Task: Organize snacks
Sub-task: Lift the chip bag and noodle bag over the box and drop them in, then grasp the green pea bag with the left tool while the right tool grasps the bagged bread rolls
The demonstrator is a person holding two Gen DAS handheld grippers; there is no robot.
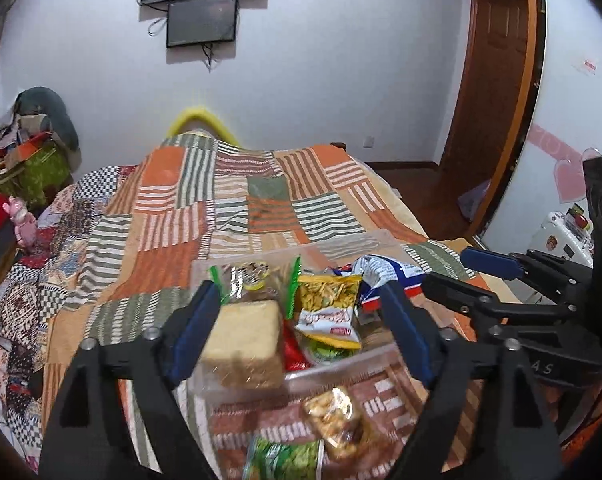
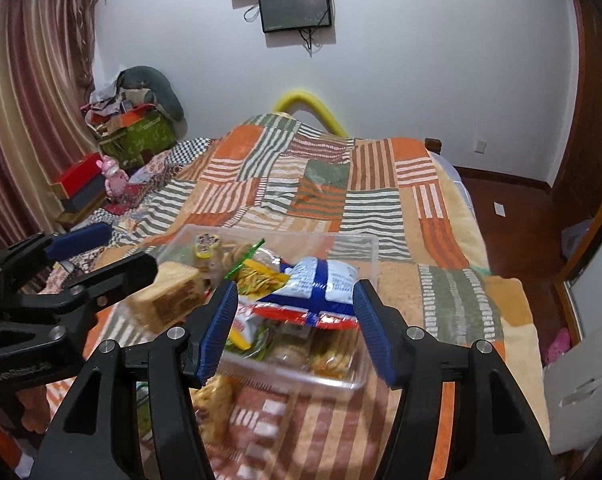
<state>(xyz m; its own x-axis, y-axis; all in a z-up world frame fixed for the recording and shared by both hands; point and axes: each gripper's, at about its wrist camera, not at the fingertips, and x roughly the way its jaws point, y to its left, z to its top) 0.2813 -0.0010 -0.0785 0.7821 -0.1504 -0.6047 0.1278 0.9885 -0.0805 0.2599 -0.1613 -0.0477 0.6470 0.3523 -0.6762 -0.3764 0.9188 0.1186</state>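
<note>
My left fingers (image 1: 197,332) stand wide apart; the wrapped bread block (image 1: 245,344) touches the left pad only, hanging over the near left edge of the clear bin (image 1: 341,364). My right fingers (image 2: 375,328) are also wide, with the blue-white packet (image 2: 325,284) lying between their tips on the heap. Loose packets (image 1: 333,416) lie below my fingers, outside the near rim. Beyond the bin, the bed (image 2: 381,184) lies bare.

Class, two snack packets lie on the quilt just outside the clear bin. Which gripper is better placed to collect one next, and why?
Left. The left gripper is open, with the nut packet and green packet lying directly beneath it.
</note>
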